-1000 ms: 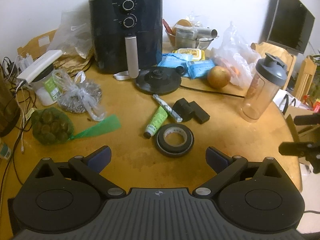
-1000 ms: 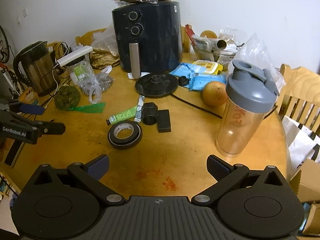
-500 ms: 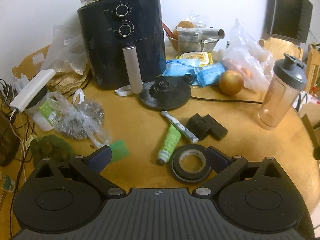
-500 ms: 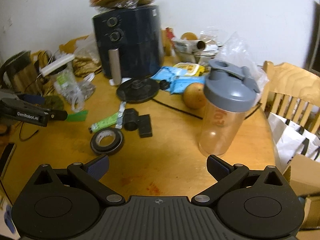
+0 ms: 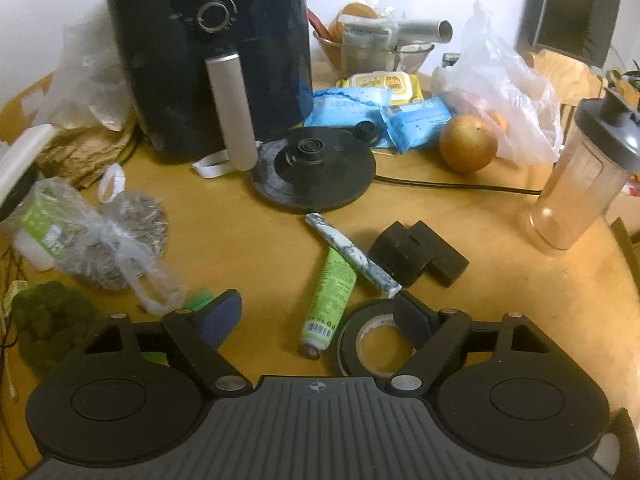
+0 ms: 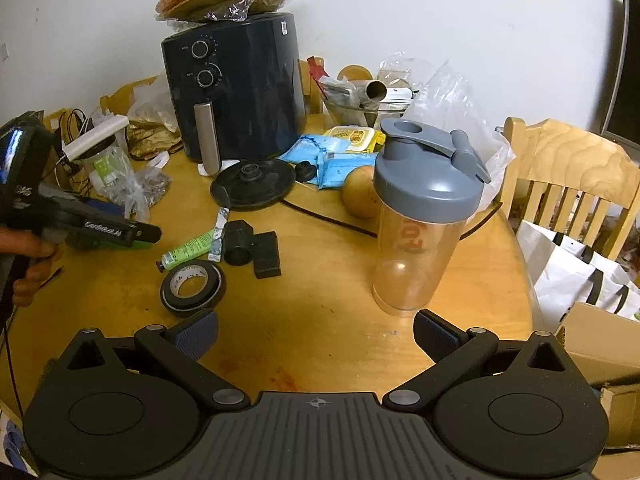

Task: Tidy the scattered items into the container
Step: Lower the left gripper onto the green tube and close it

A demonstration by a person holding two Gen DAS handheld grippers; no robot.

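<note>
Two grippers face a cluttered round wooden table point(image 6: 320, 344). The left gripper point(image 5: 316, 312) has dropped forward and low over the clutter since a second ago, and its jaws, then spread to their widest, are now closing. Between them lies the cap end of a green tube point(image 5: 330, 300); the right fingertip point(image 5: 412, 314) overlaps the rim of a black tape roll point(image 5: 374, 346), and nothing is pinched yet. Just beyond, a marbled stick point(image 5: 352, 254) crosses the tube's far end, with two black blocks point(image 5: 418, 254) beside it. In the right wrist view, the left gripper point(image 6: 132, 234), held by a hand point(image 6: 30, 268), hovers near the tube point(image 6: 188, 248) and tape point(image 6: 192, 284). The right gripper point(image 6: 316, 332) waits wide and empty, close to a lidded shaker bottle point(image 6: 424, 228), probably the container. Judging by the narrowing jaws, the first pick, likely the tube, is beginning; every scattered item remains on the table.
</note>
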